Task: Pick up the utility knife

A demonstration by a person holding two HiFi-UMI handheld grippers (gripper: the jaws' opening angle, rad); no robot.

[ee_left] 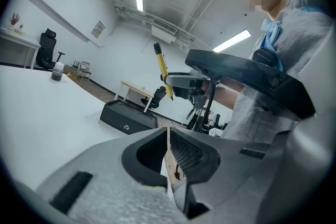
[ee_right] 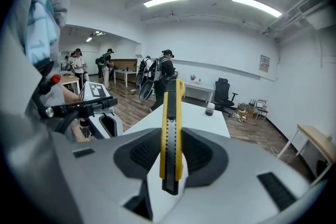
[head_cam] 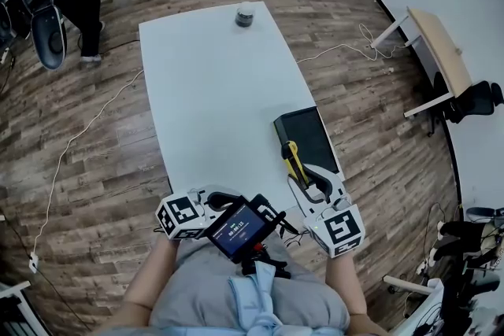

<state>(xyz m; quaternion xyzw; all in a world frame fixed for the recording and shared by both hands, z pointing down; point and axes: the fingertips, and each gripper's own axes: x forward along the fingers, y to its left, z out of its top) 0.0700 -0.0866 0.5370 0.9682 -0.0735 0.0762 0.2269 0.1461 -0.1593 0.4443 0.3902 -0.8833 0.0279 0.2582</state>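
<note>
Clamping the utility knife (ee_right: 171,128) between my right gripper (ee_right: 171,157) fingers, raised near the black box (head_cam: 303,134); my left gripper (ee_left: 168,152) fingers are pressed together, empty.

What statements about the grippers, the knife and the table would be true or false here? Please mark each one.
1. The right gripper grips the yellow utility knife. True.
2. The left gripper is wide open. False: its jaws are shut, with nothing between them.
3. The utility knife lies flat on the white table. False: it is held up, clear of the table.
4. A black box sits near the table's right edge. True.
5. A small container stands at the table's far end. True.
</note>
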